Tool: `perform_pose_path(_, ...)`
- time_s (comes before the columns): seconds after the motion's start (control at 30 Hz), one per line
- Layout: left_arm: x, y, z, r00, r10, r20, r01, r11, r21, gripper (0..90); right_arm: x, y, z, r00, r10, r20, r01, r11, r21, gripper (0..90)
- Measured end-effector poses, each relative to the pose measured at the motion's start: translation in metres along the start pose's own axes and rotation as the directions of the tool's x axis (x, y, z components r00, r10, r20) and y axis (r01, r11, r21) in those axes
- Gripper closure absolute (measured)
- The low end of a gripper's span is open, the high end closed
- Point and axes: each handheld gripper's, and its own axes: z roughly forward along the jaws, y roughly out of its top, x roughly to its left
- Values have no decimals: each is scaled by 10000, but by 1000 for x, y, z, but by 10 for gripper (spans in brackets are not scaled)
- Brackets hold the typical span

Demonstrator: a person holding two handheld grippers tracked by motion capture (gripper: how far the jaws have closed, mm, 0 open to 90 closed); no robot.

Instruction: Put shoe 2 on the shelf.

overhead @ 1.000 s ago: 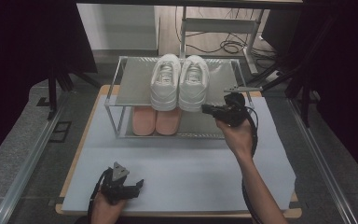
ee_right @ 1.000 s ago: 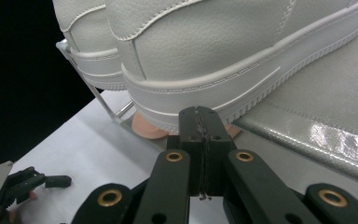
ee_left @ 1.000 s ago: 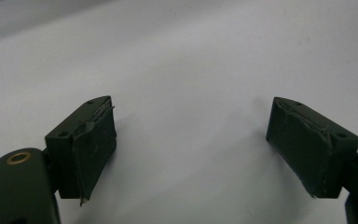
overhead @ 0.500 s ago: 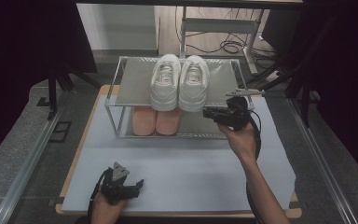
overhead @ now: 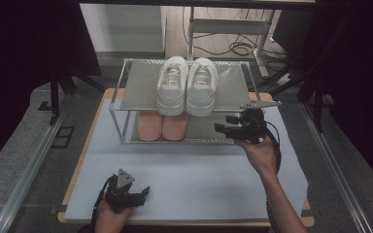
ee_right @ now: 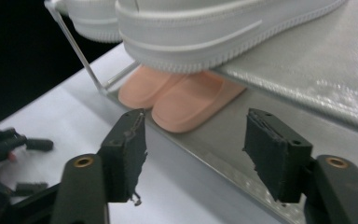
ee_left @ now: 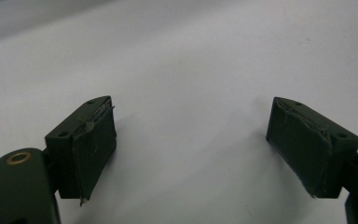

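Just right of the white shoes (overhead: 188,86), the right gripper (overhead: 222,128) has been opening, empty; left gripper (overhead: 144,192) open, farther.

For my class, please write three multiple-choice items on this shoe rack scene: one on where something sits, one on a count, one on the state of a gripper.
1. Where do the white sneakers sit?
A. on the rack's top shelf
B. on the bottom shelf
C. on the table beside the rack

2. How many pairs of footwear does the shoe rack hold?
A. one
B. two
C. three

3. How do the jaws of the right gripper stand?
A. shut on a sneaker
B. shut on nothing
C. open, with nothing between them

Answers: 1 A, the white pair rests on the upper shelf, above the pink slippers. 2 B, one white pair and one pink pair. 3 C, the right gripper view shows a wide gap between its pads; the jaws have just been opening.
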Motion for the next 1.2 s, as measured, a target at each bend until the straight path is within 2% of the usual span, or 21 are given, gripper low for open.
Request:
perform_pose_path(0.17,0,0,0,10000,-31,3,31,10000,-2,156,-2,-10,-7,9999,-27,-133,27,10000,7,306)
perform_pose_path(0.3,0,0,0,10000,2,0,-2,10000,-2,156,-3,-17,-10,9994,-343,84,341,9992,216,256)
perform_pose_path(0.67,0,0,0,10000,15,-18,-15,10000,-13,157,-7,-45,-19,9975,-610,369,590,9969,523,152)
perform_pose_path(0.87,0,0,0,10000,20,-29,-20,10000,-9,157,-12,-71,-23,9961,-701,528,661,9950,747,134)
perform_pose_path(1.03,0,0,0,10000,55,-25,-55,10000,22,157,-19,-95,-24,9966,-484,672,428,9956,829,115)
perform_pose_path(1.2,0,0,0,10000,26,-25,-26,10000,22,157,-30,-125,-24,9950,-273,956,174,9945,1030,65)
